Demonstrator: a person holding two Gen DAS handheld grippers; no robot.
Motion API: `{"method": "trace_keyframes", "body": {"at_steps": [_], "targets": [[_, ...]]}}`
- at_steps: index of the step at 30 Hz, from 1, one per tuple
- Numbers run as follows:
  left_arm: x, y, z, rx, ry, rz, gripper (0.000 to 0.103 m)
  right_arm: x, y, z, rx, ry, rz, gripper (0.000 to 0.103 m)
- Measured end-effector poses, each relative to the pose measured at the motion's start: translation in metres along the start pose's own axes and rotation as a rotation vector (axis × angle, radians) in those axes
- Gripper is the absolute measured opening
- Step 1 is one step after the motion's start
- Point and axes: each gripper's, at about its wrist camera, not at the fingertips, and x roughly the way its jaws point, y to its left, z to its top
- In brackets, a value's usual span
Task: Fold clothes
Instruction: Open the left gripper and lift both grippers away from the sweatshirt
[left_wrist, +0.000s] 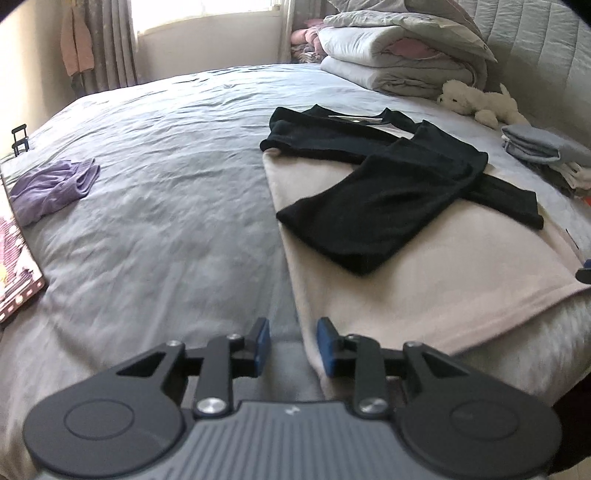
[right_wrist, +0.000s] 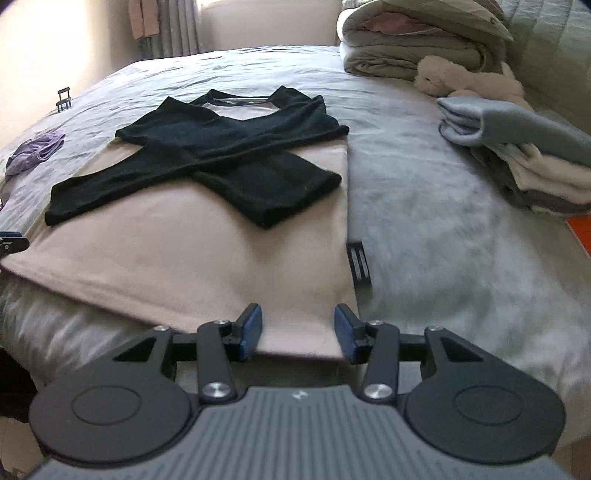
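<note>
One shirt (right_wrist: 207, 266) — two gaping grippers (left_wrist: 292, 341) (right_wrist: 297, 332)

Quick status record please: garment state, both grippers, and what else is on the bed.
garment: pale shirt with black sleeves, lying flat on the bed, sleeves crossed over the body
left gripper: open, at the shirt's near left hem corner, holding nothing
right gripper: open, hem edge between its fingers, not clamped
folded stack: right side of the bed
purple garment: crumpled, far left
plush toy: by the bedding pile
</note>
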Motion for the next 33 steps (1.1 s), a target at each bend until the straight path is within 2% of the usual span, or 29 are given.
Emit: {"method": "trace_keyframes", "body": {"at_steps": [9, 14, 18, 21, 25, 29, 33], "targets": [[-0.027, 0.012, -0.014, -0.048, -0.026, 0.004, 0.03, -0.02, -0.005, -0.022, 0.05, 0.02, 0.002, 0.042], [-0.035, 0.015, -0.015, -0.07, -0.056, -0.078, 0.031, -0.038, -0.018, -0.028, 0.152, -0.043, -0.002, 0.043], [-0.034, 0.011, -0.012, -0.073, -0.076, -0.139, 0.035, -0.041, -0.03, -0.023, 0.24, -0.096, 0.059, 0.045], [-0.034, 0.009, -0.011, -0.076, -0.09, -0.185, 0.04, -0.036, -0.032, -0.018, 0.277, -0.099, 0.077, 0.045], [-0.026, 0.011, -0.007, -0.138, -0.087, -0.25, 0.042, -0.027, -0.037, -0.014, 0.326, -0.097, 0.077, 0.047], [-0.02, 0.012, -0.003, -0.171, -0.084, -0.252, 0.042, -0.022, -0.041, -0.013, 0.361, -0.092, 0.089, 0.048], [-0.01, 0.005, -0.001, -0.158, -0.053, -0.196, 0.04, -0.016, -0.04, -0.012, 0.371, -0.083, 0.086, 0.048]]}}
